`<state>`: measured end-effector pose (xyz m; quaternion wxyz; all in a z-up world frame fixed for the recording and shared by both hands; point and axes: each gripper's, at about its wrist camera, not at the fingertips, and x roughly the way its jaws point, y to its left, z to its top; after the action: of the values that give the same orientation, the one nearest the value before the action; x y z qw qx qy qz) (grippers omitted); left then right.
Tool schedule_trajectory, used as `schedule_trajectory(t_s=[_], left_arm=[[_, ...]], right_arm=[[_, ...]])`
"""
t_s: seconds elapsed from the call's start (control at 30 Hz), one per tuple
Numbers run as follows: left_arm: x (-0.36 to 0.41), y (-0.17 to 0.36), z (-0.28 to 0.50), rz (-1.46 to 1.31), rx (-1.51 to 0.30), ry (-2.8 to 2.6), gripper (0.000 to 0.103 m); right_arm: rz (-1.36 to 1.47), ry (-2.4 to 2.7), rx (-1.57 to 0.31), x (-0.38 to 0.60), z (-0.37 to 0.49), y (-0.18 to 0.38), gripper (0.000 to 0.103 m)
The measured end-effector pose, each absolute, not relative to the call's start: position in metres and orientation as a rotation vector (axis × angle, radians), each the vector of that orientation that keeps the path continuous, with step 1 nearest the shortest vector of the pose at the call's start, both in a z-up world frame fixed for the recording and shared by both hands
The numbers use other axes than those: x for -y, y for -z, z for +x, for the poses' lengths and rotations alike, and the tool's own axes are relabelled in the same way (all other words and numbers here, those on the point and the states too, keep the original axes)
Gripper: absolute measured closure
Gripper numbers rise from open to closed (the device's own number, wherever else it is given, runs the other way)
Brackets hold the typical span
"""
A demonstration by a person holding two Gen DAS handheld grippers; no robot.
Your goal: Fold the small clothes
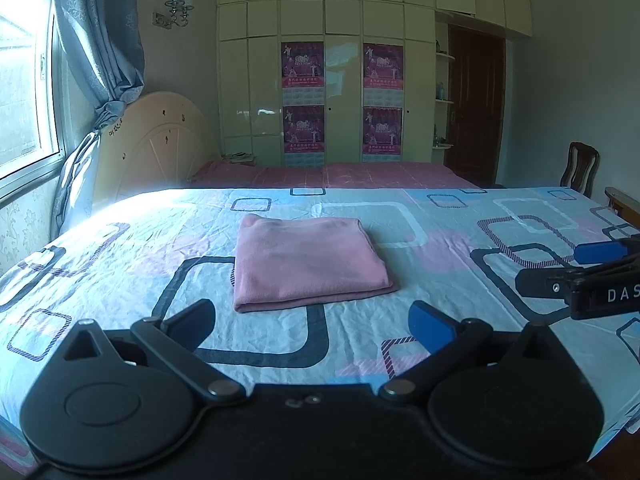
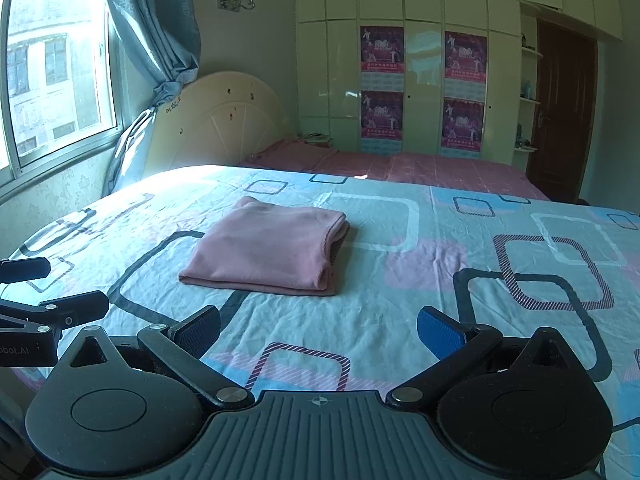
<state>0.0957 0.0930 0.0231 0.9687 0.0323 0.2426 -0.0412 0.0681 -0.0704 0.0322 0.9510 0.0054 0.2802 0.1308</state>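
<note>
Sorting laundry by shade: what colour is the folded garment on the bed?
Plain pink folded garment, clearest in the right wrist view.

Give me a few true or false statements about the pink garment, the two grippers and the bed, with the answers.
1. The pink garment lies folded on the patterned bedsheet. True.
2. The left gripper is clamped on the garment. False: it is open, short of the cloth.
3. The right gripper is open and holds nothing. True.
4. The garment hangs on the wooden chair. False: it is on the bed.
5. Posters are on the wardrobe doors. True.
</note>
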Motion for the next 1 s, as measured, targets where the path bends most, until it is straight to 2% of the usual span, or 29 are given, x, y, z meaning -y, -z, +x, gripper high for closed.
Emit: schedule_trajectory(t_s=[1.0], left_arm=[[-0.0951,-0.0220,0.0964,0.056,-0.488,0.077,0.001]], right_arm=[[-0.009,-0.279,-0.578,0.0629,0.0695,-0.0295,0.000]])
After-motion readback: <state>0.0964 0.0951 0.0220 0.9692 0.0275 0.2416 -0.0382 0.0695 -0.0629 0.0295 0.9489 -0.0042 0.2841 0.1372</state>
